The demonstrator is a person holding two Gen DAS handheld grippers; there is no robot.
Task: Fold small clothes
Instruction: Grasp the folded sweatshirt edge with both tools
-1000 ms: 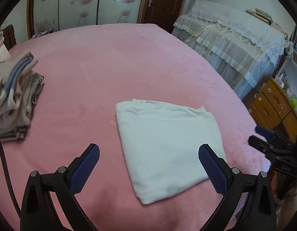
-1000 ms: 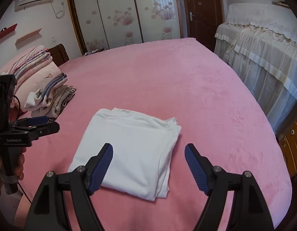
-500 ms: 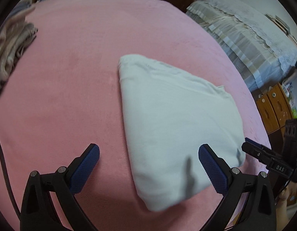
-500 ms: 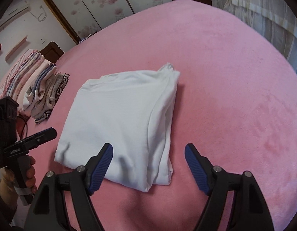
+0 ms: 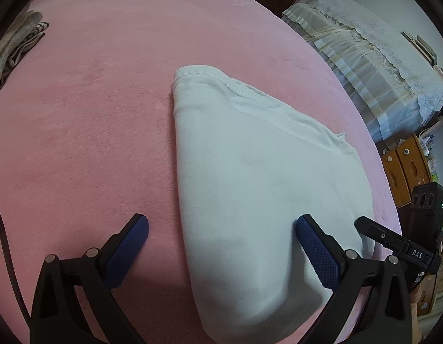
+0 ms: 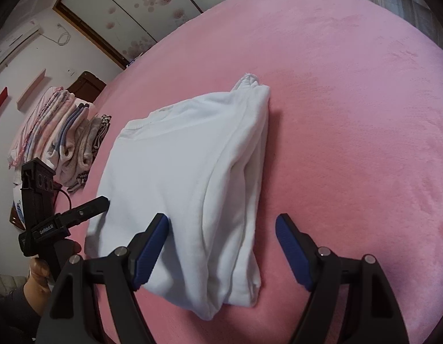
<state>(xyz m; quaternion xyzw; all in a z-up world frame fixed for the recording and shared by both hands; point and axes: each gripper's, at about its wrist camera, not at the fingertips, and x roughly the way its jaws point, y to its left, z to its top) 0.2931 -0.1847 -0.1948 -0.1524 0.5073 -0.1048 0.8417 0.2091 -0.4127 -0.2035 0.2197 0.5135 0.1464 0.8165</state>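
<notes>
Pink bed (image 5: 78, 114): folded white garment (image 5: 250, 186) lengthwise, waistband far.

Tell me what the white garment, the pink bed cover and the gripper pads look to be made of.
White garment: soft matte knit, probably cotton; ribbed hem and stitched seams show.
Pink bed cover: plush fleece-like fabric; short nap with brushed, uneven sheen.
Pads of the left gripper and right gripper: blue pads with a fine grid texture, likely rubber, on black rigid arms.
</notes>
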